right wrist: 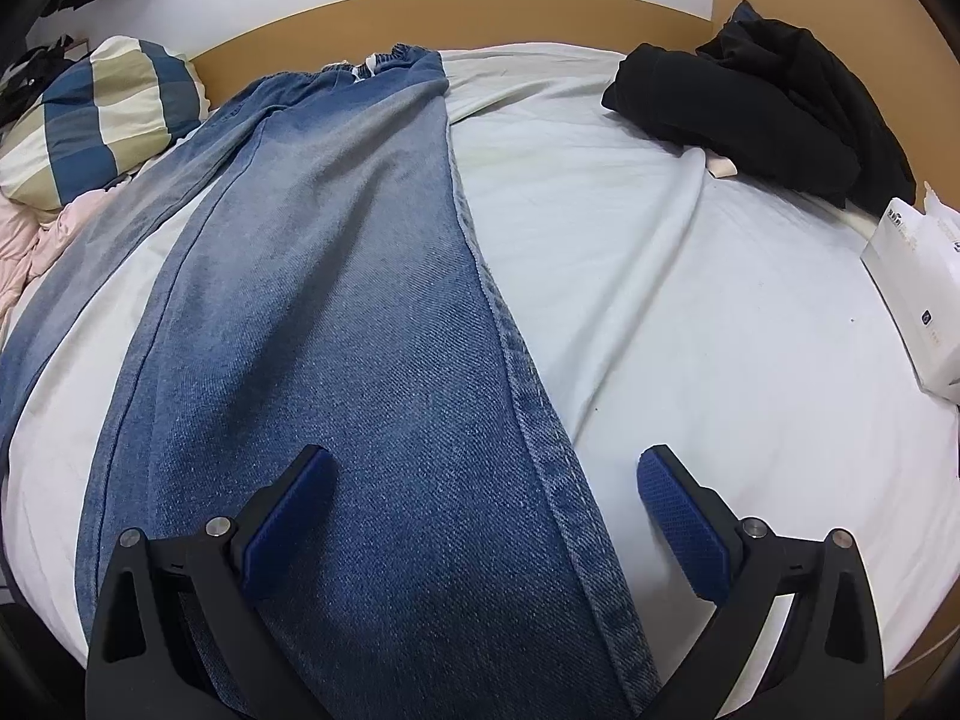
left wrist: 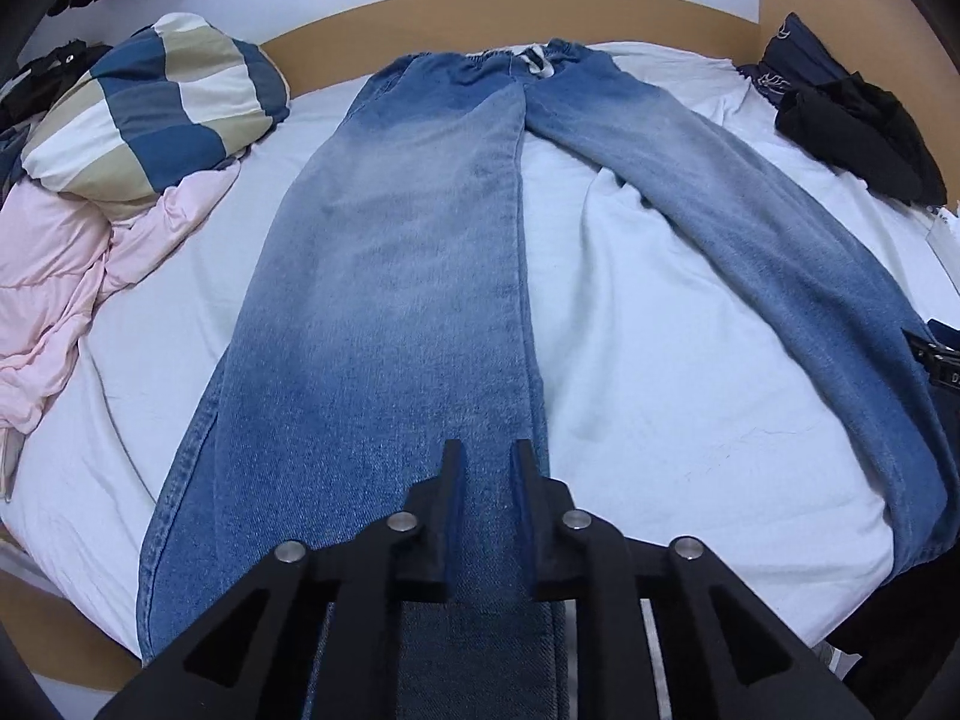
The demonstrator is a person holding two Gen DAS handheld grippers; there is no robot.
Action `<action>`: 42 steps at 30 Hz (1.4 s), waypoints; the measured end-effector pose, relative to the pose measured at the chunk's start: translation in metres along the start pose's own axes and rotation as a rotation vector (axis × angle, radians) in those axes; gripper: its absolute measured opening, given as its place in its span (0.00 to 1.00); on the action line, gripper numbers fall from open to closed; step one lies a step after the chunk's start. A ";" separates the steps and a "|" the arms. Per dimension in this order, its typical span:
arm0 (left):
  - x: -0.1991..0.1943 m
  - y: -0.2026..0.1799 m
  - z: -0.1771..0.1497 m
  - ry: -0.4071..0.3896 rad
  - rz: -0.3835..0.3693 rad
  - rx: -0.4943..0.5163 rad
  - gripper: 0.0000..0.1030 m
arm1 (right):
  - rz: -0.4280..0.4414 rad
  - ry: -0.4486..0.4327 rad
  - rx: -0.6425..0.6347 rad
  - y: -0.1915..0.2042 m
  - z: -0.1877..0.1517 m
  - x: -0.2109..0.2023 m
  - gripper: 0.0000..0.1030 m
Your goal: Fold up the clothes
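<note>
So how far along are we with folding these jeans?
Done: the jeans lie spread flat on the bed, legs apart. In hand: the left gripper sits narrowly open over one leg's hem end; the right gripper hovers wide open over the other. Left: every fold.

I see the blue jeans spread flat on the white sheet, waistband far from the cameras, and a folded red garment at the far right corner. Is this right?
Not quite: that garment is black, not red, as the right wrist view shows. The rest holds: the jeans lie flat on the white sheet, waistband at the far end.
</note>
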State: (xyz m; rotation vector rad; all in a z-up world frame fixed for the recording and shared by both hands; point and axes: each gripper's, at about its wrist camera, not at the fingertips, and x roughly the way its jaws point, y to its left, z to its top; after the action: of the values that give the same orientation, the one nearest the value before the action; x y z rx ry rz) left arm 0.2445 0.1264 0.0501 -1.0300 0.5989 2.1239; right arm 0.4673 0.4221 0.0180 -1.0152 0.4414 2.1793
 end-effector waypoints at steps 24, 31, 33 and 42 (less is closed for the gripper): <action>-0.037 0.010 -0.012 -0.182 -0.128 0.018 0.04 | 0.003 -0.004 -0.002 0.000 -0.003 -0.001 1.00; -0.063 0.003 -0.019 -0.242 -0.160 0.044 0.04 | 0.002 -0.006 -0.002 0.001 -0.004 -0.001 1.00; -0.072 -0.005 -0.022 -0.246 -0.212 0.077 0.00 | 0.002 -0.006 -0.002 0.000 -0.004 -0.001 1.00; -0.055 -0.015 -0.012 -0.171 -0.143 0.064 0.18 | -0.005 -0.006 -0.003 0.002 -0.004 -0.001 1.00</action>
State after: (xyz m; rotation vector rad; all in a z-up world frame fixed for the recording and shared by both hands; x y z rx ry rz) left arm 0.2865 0.1075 0.0858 -0.8211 0.4922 2.0289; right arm 0.4688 0.4184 0.0165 -1.0099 0.4328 2.1788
